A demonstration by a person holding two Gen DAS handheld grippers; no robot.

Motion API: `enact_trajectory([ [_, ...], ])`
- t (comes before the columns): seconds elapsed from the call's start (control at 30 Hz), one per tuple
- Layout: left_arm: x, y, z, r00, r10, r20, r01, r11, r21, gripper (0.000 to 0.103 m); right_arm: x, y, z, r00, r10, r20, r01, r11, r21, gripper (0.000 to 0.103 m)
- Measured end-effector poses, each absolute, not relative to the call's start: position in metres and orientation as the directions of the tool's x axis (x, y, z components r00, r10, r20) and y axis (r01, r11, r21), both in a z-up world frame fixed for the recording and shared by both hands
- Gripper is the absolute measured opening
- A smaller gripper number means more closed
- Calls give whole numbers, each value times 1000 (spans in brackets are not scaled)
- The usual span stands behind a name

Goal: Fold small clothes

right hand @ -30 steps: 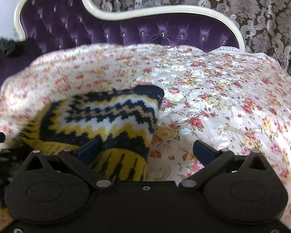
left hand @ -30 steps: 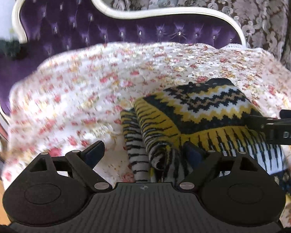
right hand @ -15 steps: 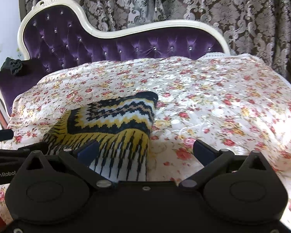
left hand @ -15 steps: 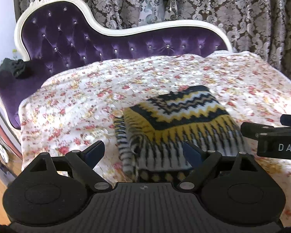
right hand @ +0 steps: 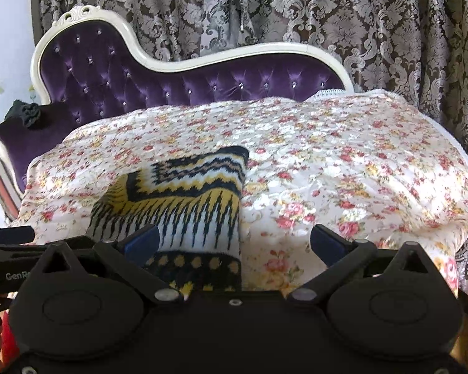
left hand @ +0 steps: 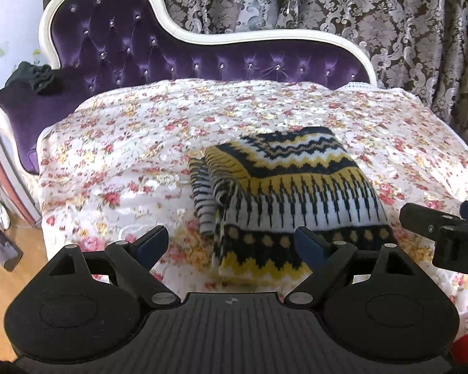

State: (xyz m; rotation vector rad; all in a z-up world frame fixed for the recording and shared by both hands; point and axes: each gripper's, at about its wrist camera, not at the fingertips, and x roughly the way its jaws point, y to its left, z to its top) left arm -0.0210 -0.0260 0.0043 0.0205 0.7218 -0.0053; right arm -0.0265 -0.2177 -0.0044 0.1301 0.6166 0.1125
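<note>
A small knitted sweater (left hand: 284, 193) in yellow, black and white zigzags lies folded into a compact rectangle on the floral cover (left hand: 124, 155) of a chaise. It also shows in the right wrist view (right hand: 184, 205). My left gripper (left hand: 231, 244) is open and empty, held back from the sweater's near edge. My right gripper (right hand: 234, 244) is open and empty, near the sweater's right near corner. The right gripper's body (left hand: 446, 233) shows at the right edge of the left wrist view.
The purple tufted chaise back (left hand: 202, 59) with a white frame rises behind the cover. Patterned curtains (right hand: 358, 15) hang behind it. A wooden floor (left hand: 3, 280) lies to the left. A black fabric flower (left hand: 43, 76) sits on the purple armrest.
Both grippers have pulled back and up from the folded sweater, which now looks smaller and lies untouched. Both grippers stayed open.
</note>
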Motion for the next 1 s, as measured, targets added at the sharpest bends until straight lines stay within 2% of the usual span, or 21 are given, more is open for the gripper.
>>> enact_trajectory([
  [0.23,-31,-27,0,740,6,-673,16,1000,27,88,-34,-212,-9,783,195,-590,-104,977,185,102],
  [1.0,-41,-15,-8,707,18,-707,-23,1000,3,88,-40,-204,-19,742,157,-652,-100,987,124,102],
])
